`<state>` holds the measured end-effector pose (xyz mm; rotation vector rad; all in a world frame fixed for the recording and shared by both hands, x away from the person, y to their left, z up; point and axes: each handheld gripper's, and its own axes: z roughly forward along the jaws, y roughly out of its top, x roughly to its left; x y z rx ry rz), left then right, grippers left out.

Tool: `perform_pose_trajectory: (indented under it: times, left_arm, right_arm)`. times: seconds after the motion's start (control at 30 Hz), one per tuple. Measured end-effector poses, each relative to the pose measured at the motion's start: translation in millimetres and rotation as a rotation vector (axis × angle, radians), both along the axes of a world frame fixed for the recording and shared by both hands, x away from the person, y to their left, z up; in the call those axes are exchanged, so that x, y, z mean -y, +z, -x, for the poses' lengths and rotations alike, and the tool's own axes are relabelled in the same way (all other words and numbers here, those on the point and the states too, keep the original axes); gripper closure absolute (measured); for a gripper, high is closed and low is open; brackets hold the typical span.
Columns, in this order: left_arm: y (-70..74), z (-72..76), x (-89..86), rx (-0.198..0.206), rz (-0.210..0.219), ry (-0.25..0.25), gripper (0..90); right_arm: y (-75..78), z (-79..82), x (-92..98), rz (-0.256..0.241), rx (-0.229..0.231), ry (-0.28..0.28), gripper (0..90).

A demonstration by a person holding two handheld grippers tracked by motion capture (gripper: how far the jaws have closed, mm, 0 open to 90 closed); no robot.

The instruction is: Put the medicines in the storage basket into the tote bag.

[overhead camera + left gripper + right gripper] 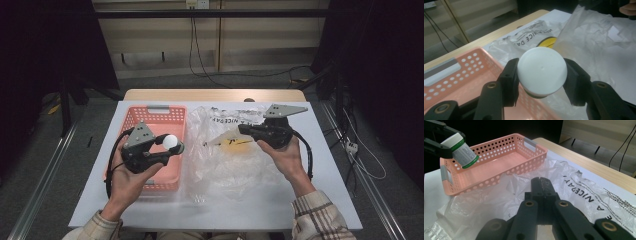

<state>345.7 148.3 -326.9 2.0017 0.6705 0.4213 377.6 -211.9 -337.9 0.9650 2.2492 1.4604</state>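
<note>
Jaws of the left gripper (541, 82) clamp a white-capped, green-banded bottle (541, 71) above the pink basket (461, 72); right gripper's (544, 185) are together.

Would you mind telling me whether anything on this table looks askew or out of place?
Nothing is spilled or broken. The plastic bag lies crumpled, one edge lapping against the pink basket. The left gripper holds a white-capped bottle tilted above the basket.

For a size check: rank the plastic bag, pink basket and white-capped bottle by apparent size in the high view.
1. plastic bag, the widest spread.
2. pink basket, somewhat smaller.
3. white-capped bottle, by far smallest, held by the left gripper.
</note>
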Motion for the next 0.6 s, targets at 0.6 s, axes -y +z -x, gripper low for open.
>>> perform_pose_trajectory:
  times: [0.6]
  left_arm:
    - [8.5, 17.1, 42.3, 0.007, 0.011, -0.096, 50.7]
  right_arm:
    - [0.8, 0.7, -0.4, -0.002, 0.003, 0.001, 90.0]
